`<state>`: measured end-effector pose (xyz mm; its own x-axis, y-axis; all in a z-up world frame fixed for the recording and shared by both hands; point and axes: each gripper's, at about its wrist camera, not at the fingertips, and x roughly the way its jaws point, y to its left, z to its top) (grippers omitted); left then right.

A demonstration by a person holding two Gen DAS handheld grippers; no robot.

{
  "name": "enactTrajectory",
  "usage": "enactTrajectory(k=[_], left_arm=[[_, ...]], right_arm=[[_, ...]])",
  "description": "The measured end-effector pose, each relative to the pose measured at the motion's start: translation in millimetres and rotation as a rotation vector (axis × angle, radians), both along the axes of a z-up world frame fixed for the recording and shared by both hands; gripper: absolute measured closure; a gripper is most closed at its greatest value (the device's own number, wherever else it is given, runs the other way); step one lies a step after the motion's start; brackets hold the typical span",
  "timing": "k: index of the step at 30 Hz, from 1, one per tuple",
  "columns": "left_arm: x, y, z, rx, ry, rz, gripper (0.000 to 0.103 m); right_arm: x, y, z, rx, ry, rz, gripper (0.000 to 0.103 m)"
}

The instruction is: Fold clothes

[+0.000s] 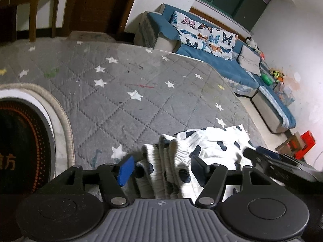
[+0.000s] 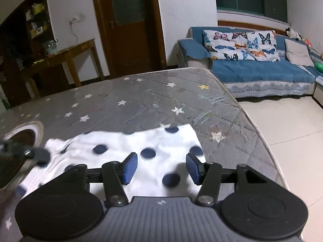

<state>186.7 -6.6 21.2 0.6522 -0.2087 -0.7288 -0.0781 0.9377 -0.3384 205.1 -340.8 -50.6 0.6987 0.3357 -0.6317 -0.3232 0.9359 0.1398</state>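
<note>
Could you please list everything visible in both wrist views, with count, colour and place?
garment: one, white with navy spots, on the table's near right part
table cover: one, grey quilted with stars
sofa: one, blue, beyond the table
butterfly cushion: one, white, on the sofa
wooden side table: one, brown, by the door
left hand-held gripper: open over the bunched waistband
right hand-held gripper: open above the garment

Left gripper [image 1: 161, 166] held low with its jaws spread wide, blue pads apart and gripping nothing; right gripper [image 2: 161, 167] alongside it, jaws likewise parted and empty, both pointing forward and slightly downward.
</note>
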Motion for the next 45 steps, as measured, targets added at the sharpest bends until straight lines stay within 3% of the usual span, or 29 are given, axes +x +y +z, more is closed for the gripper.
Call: enactTrajectory(k=[4, 12, 16, 18, 19, 21, 23, 25, 35, 45], left_arm=[[6.2, -1.8, -7.9, 0.022, 0.018, 0.005, 0.037], [4.2, -3.6, -8.7, 0.039, 0.011, -0.008, 0.037], [-8.7, -3.5, -0.4, 0.05, -0.01, -0.026, 0.035], [-17.0, -3.4, 3.5, 0.061, -0.022, -0.035, 0.027], [-22.2, -3.5, 5.1, 0.069, -0.03, -0.04, 0.025], [-32.6, -4.6, 7.9, 0.086, -0.044, -0.052, 0.021], [-42.5, -5.2, 10.3, 0.099, -0.059, -0.065, 0.02], [-53.5, -5.3, 12.1, 0.113, -0.071, -0.076, 0.014], [-102.4, -12.2, 21.9, 0.202, -0.153, -0.118, 0.0], [-140.8, -13.9, 25.0, 0.246, -0.207, -0.159, 0.0]], right_arm=[[-34.2, -6.2, 0.8, 0.032, -0.018, 0.016, 0.042], [-68.0, -13.6, -9.3, -0.006, -0.039, -0.009, 0.037], [-82.3, -18.5, -3.7, 0.013, -0.07, -0.037, 0.027], [-90.4, -18.0, -1.3, 0.013, -0.091, -0.043, 0.025], [-94.0, -17.3, -0.3, 0.014, -0.099, -0.048, 0.018], [-102.8, -16.1, 0.9, 0.02, -0.114, -0.059, 0.016], [-112.7, -14.7, 2.0, 0.027, -0.129, -0.071, 0.004], [-123.1, -12.5, 3.0, 0.022, -0.15, -0.09, 0.0], [-159.4, 0.4, 9.3, 0.032, -0.177, -0.141, 0.0], [-188.9, 8.8, 15.8, 0.061, -0.192, -0.211, 0.0]])
